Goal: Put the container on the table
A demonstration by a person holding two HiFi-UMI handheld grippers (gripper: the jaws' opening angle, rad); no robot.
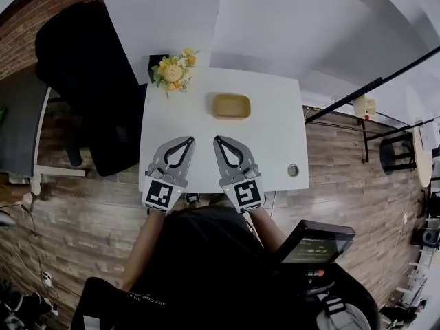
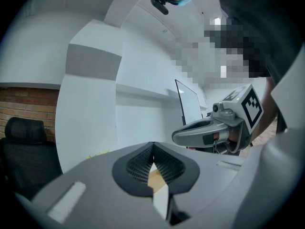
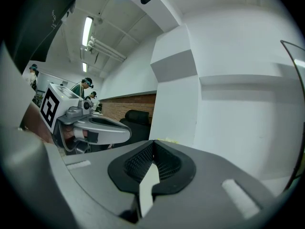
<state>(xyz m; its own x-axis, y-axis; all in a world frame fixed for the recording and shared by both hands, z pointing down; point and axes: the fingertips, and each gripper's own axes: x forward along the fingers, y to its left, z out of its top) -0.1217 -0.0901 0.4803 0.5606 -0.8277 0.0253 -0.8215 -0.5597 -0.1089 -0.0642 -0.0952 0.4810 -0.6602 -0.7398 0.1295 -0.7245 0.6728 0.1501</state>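
Note:
A shallow tan container (image 1: 230, 106) sits on the white table (image 1: 275, 136), toward its far middle. Both grippers hover side by side over the table's near edge, pointing toward the container and well short of it. My left gripper (image 1: 190, 141) is shut with nothing in it, and my right gripper (image 1: 218, 141) is likewise shut and empty. In the left gripper view the closed jaws (image 2: 152, 145) show a sliver of the tan container (image 2: 155, 177) below their tips, with the right gripper (image 2: 209, 130) alongside. The right gripper view shows its closed jaws (image 3: 153, 142) and the left gripper (image 3: 95, 126) beside them.
A bunch of yellow flowers (image 1: 173, 69) stands at the table's far left corner. A small round object (image 1: 293, 170) lies near the front right edge. A black office chair (image 1: 89, 81) is left of the table, a black rack (image 1: 371, 88) to the right, a screen device (image 1: 313, 243) by the person.

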